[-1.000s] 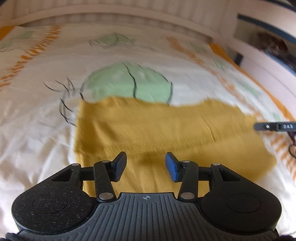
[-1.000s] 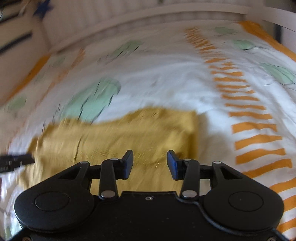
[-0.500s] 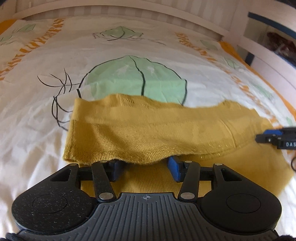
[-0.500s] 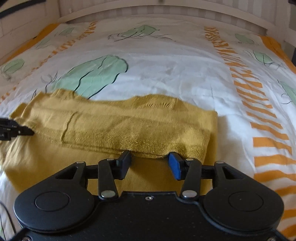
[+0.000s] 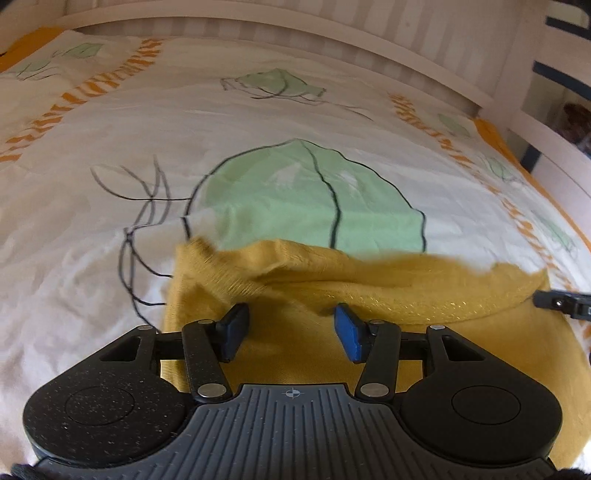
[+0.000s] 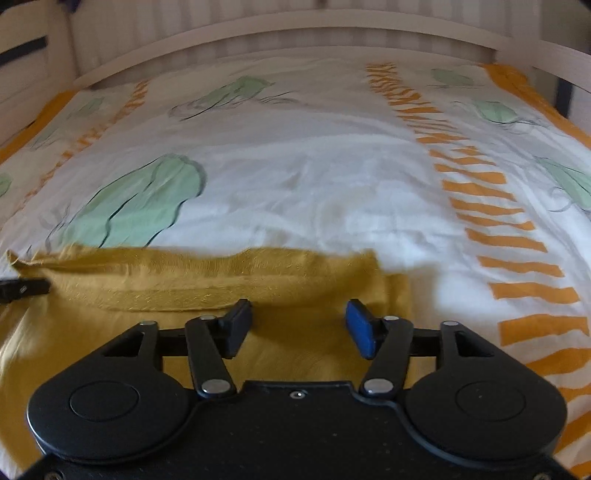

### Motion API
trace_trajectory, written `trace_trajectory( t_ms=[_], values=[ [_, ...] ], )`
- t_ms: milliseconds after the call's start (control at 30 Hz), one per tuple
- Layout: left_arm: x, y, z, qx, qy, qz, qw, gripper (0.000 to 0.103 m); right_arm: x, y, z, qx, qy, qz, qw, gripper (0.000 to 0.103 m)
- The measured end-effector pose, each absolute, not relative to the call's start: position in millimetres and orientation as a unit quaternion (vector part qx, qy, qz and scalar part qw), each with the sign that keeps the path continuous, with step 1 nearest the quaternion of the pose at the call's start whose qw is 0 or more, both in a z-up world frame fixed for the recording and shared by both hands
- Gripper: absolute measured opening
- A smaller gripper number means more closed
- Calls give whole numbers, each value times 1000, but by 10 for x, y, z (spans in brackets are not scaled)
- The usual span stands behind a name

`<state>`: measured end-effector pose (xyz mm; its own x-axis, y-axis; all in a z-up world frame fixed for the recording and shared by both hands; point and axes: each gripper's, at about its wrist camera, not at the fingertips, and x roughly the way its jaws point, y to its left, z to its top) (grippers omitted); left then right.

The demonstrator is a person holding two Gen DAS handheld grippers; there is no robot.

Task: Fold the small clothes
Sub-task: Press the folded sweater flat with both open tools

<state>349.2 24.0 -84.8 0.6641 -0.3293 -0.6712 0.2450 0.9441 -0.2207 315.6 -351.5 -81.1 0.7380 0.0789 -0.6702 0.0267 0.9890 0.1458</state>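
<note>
Quick count: one mustard-yellow garment [image 5: 369, 332] on one printed bedsheet [image 5: 110, 166] (the only piece of clothing around). Two grippers: the left gripper [image 5: 291, 326] and the right gripper [image 6: 299, 325], each with two fingers, so four total. One white headboard rail [image 6: 295, 33] at the back. Green leaf prints, roughly six per view.

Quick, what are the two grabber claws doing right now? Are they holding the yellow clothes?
Left gripper: open, holding nothing, over the mustard-yellow knitted garment.
Right gripper: open, holding nothing, over the same garment.
</note>
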Motion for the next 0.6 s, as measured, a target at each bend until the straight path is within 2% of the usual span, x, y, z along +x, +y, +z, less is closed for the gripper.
trace_trajectory(
  t_ms=[133,267,500,600],
  values=[
    [3531,374,-815,-85,381,-129,912,55,3122,-3631,-791,102,355,-6,929,65],
    [3562,471,-796,-109,393,-114,906,56,3077,-3690,-741,111,349,-17,930,67],
    [3612,424,-832,-100,397,-115,905,59,3112,-3625,-770,101,366,-6,925,69],
    [3683,444,-895,-105,401,-118,903,59,3175,-3593,-852,95,376,-7,922,73]
  ],
)
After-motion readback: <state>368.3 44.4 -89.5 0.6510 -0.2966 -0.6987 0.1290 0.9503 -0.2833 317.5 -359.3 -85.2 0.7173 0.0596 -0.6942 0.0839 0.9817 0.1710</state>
